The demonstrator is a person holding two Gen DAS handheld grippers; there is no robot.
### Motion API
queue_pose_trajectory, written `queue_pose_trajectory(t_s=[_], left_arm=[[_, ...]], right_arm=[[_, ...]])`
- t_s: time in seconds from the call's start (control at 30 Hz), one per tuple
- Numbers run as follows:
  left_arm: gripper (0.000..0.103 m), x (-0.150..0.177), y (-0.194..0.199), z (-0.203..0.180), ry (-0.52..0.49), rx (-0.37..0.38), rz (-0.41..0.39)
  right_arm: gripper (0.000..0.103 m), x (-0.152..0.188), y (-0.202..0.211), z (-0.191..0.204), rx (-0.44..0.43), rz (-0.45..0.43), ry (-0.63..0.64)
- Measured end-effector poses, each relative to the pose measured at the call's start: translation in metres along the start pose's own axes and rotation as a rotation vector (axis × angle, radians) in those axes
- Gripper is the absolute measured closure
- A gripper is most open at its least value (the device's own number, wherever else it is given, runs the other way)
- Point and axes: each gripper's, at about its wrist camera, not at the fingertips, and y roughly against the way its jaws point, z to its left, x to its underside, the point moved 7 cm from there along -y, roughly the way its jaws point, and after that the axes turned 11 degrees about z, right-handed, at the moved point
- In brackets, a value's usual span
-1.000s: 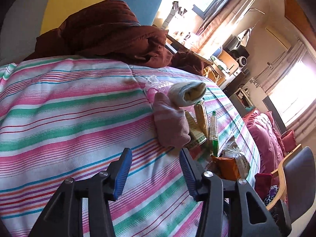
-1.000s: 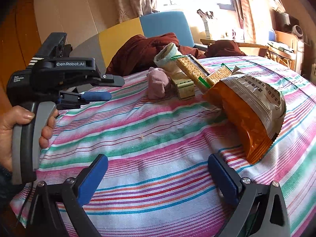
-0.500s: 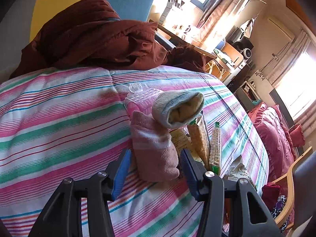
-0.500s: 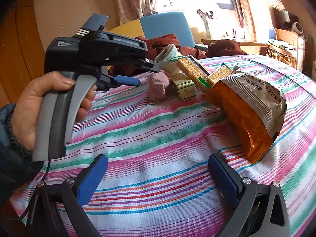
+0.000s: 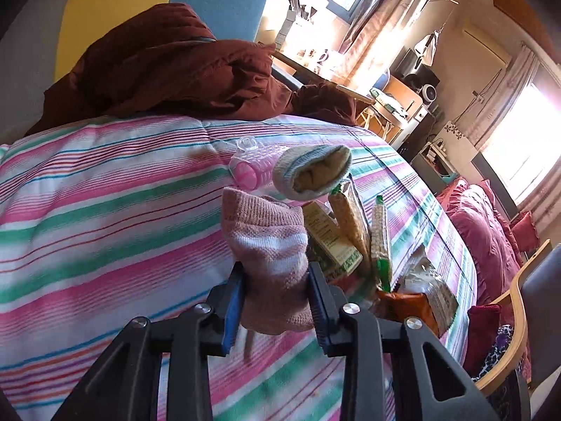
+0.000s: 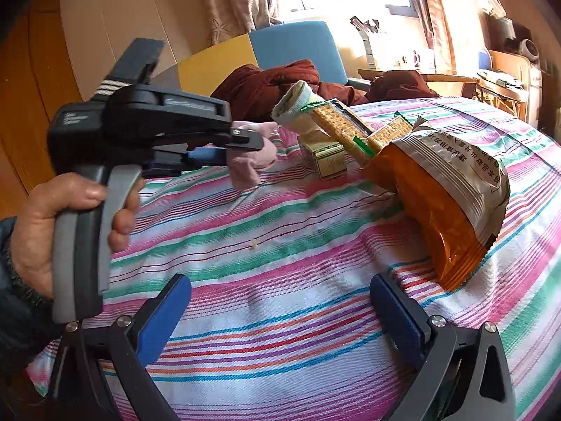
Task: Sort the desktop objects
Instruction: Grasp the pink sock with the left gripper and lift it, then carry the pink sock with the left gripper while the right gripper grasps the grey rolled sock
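1. The left tongs are closed around the toe end of a pink knitted sock with white stripes, which lies on the tabletop under a pink, green and white striped cloth, touching the pile of snack packets.
2. The right tongs hang open and empty near the tabletop's near edge.
3. The sock's long axis runs away from the left tongs, cuff pointing toward the far edge.
4. Advice: keep the squeeze firm and lift straight up, so the limp sock clears the packets without dragging them.

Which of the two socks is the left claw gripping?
The pink ribbed sock with white stripes, clamped between the left claw fingers. The grey-blue sock lies beyond it, untouched, atop the cracker packets.
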Motion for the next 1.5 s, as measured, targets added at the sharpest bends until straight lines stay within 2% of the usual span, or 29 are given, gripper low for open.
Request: queue_pose_trajectory(t_s=[0.1, 0.37, 0.4, 0.43, 0.47, 0.63, 0.73, 0.93, 1.13, 1.3, 1.33, 1.43, 1.5], left_arm=[[0.069, 0.027, 0.026, 0.004, 0.0, 0.006, -0.017], [0.069, 0.112, 0.085, 0.019, -0.076, -0.086, -0.046], [0.069, 0.124, 0.09, 0.022, -0.086, -0.102, -0.039], [0.069, 0.134, 0.094, 0.025, -0.099, -0.111, -0.033], [0.069, 0.143, 0.097, 0.027, -0.111, -0.123, -0.029], [0.069, 0.172, 0.1, 0.038, -0.154, -0.149, -0.013], [0.068, 0.17, 0.099, 0.038, -0.156, -0.132, -0.034], [0.065, 0.153, 0.092, 0.038, -0.14, -0.095, -0.051], [0.06, 0.138, 0.086, 0.04, -0.124, -0.038, -0.077], [0.053, 0.133, 0.077, 0.042, -0.116, -0.012, -0.064], [0.051, 0.132, 0.075, 0.043, -0.112, -0.006, -0.059], [0.047, 0.131, 0.069, 0.044, -0.1, 0.009, -0.042], [0.047, 0.131, 0.066, 0.044, -0.1, 0.008, -0.037]], right_arm=[[0.0, 0.0, -0.001, 0.001, 0.012, 0.009, 0.007], [0.0, -0.001, -0.002, 0.002, 0.031, 0.041, 0.024], [0.002, -0.002, -0.002, 0.002, 0.023, 0.047, 0.023], [0.008, -0.005, -0.001, 0.003, 0.004, 0.053, 0.023], [0.012, -0.01, 0.001, 0.004, -0.012, 0.057, 0.027], [0.011, -0.066, 0.015, 0.017, 0.0, -0.008, 0.132], [0.008, -0.106, 0.007, 0.022, 0.04, -0.001, 0.236], [0.003, -0.165, -0.035, 0.018, 0.12, 0.091, 0.36], [0.003, -0.188, -0.084, 0.017, 0.109, 0.244, 0.481], [0.003, -0.199, -0.12, 0.009, 0.121, 0.33, 0.521], [0.004, -0.198, -0.126, 0.007, 0.117, 0.35, 0.527], [0.025, -0.192, -0.135, 0.006, 0.113, 0.382, 0.537], [0.028, -0.188, -0.13, 0.009, 0.116, 0.362, 0.543]])
